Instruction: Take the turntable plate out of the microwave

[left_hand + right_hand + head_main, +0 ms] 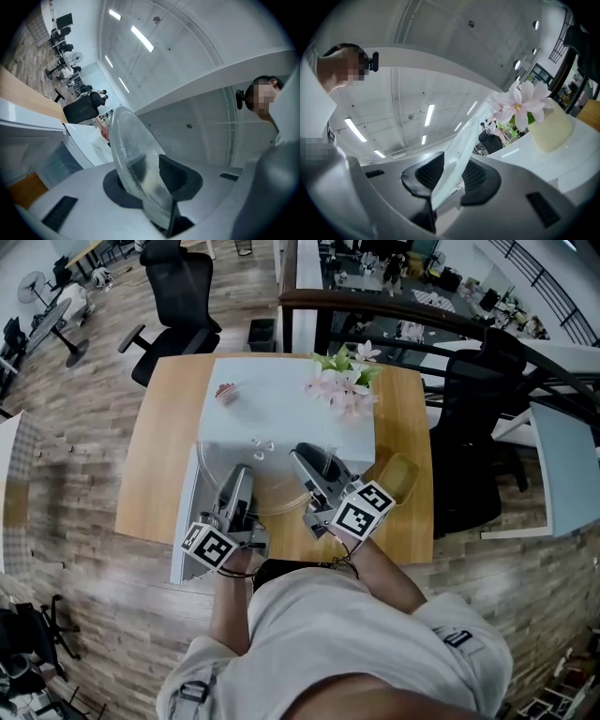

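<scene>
Since the plate (270, 488) is round, glass and easy to drop: two grippers are holding it, one on each side, so it is not tipping over.
Plate: it is hanging in the air just in front of the microwave (281, 418), on the person's side. I think it is all the way out of the box.
Left gripper (242, 474): its fingers (174, 174) are squeezing the plate's rim, on the side nearest the microwave's door. The gap between them is narrow, with only the glass in it.
Right gripper (305, 457): its fingers (431, 174) are pinching the rim the same way, on the side of the microwave where the flowers are.
Why the rim: it is thin, so the fingers are fitting around it easily.
Door (185, 521): it is standing open at the microwave's left, I think, and making room for the plate.
Flowers (342, 385): they are sitting on top of the microwave, at its back right. Up there they are staying out of the plate's way.
Table (169, 446): it is holding up the microwave. The bare wood in front of the microwave is looking like a good spot for the plate.
Watch out: both grippers are needing to go together, or the glass is going to twist and slip.
</scene>
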Demonstrator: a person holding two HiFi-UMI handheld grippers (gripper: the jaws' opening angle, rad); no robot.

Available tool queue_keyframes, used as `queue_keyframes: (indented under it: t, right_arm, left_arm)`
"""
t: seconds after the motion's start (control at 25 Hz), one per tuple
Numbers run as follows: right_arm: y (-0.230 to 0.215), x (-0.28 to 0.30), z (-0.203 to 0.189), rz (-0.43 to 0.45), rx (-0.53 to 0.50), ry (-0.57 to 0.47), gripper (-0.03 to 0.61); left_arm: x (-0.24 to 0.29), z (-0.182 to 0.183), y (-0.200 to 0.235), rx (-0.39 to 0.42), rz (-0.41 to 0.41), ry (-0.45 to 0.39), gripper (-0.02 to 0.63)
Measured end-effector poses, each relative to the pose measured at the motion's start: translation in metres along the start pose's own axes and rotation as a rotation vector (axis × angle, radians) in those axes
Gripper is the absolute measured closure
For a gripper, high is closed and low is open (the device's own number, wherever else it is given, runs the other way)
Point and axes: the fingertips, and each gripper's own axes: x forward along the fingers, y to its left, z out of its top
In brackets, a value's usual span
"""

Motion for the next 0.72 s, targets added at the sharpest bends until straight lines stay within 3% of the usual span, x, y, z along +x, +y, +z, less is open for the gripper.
queue_keyframes:
  t: [0.72]
  right_arm:
    - [0.003, -0.005, 0.025, -0.026, -0.027, -0.068, 0.471]
  left_arm:
    - [0.02, 0.007, -0.016, 0.019, -0.071, 0.037, 0.5]
